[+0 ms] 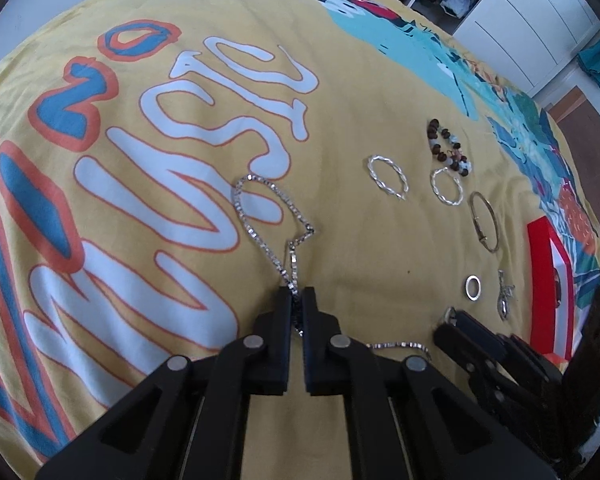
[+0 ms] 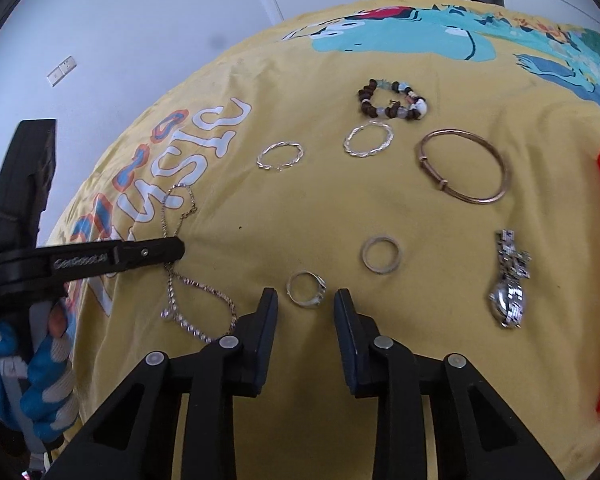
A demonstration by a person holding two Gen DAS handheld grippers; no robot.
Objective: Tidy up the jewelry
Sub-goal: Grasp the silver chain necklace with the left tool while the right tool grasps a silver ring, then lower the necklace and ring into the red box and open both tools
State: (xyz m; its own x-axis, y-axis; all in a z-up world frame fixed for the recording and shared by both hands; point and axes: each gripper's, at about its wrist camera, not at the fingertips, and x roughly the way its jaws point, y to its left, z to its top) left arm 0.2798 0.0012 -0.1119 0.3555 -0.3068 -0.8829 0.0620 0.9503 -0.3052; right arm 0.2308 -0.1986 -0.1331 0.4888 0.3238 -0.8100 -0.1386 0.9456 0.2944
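Left gripper [image 1: 298, 292] jaws clamp the limp, slippery chain [image 1: 260, 208] mid-length; right gripper [image 2: 306, 300] jaws stand apart around a stiff ring [image 2: 306, 289] on the bed [image 2: 300, 208].

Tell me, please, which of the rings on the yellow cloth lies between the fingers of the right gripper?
The small silver ring with a raised setting lies between the open fingers of the right gripper. The plain flat ring sits farther ahead, outside them.
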